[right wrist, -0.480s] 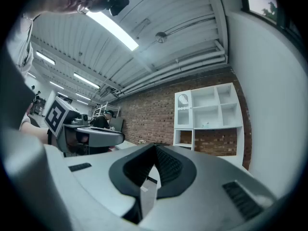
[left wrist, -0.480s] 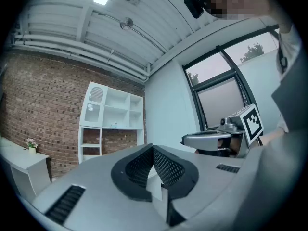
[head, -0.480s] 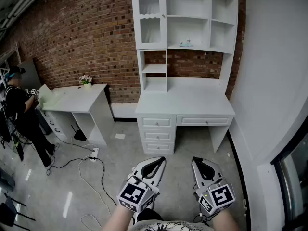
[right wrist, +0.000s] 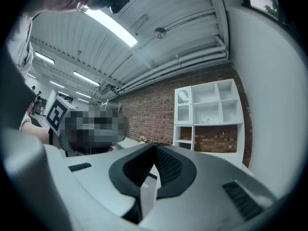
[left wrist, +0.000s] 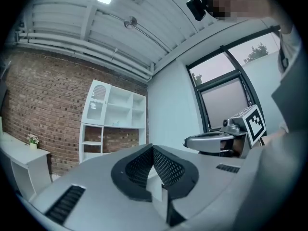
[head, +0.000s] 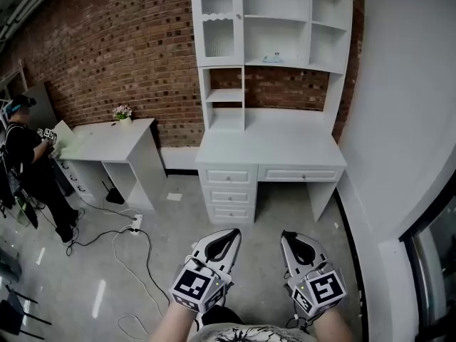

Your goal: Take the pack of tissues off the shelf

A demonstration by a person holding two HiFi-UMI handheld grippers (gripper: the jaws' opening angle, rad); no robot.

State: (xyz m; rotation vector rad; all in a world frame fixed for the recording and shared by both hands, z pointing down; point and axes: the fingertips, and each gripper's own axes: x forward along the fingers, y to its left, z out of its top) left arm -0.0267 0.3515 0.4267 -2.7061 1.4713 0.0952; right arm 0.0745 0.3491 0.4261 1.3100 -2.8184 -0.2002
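The left gripper (head: 229, 235) and the right gripper (head: 288, 238) both have their jaws closed on nothing. The pack of tissues (head: 273, 58) lies far ahead of the jaws and well above them, on a shelf (head: 293, 64) over the counter (head: 285, 144). It looks slightly nearer the right gripper, and its long axis is too small to tell.

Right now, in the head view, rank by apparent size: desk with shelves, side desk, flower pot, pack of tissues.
1. desk with shelves
2. side desk
3. flower pot and pack of tissues: both tiny, too alike to rank.
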